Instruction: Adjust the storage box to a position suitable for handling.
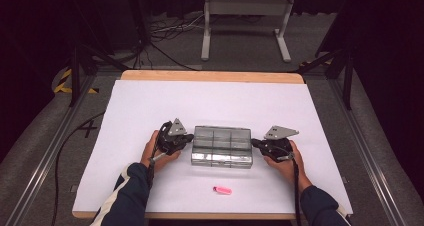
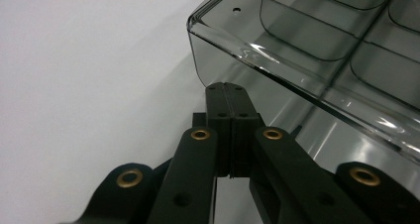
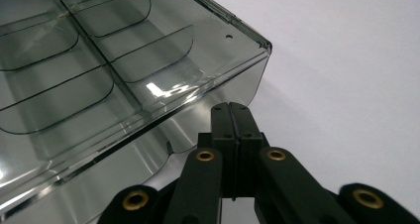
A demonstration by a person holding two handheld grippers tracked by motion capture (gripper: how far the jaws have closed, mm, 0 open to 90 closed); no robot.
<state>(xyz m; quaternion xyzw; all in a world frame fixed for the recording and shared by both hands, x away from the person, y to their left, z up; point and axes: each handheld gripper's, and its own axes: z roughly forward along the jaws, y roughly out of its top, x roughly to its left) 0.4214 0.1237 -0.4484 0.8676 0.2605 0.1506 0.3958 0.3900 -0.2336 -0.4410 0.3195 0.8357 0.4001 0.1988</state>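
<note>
On white table (image 1: 150,106): clear box (image 1: 221,146) (lid down), pink object (image 1: 222,190) near.

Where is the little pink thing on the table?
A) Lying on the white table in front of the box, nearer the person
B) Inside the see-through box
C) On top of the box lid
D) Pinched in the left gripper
A: the high view shows the pink thing lying by itself on the white table, nearer the person than the see-through box, with neither gripper touching it.
</note>
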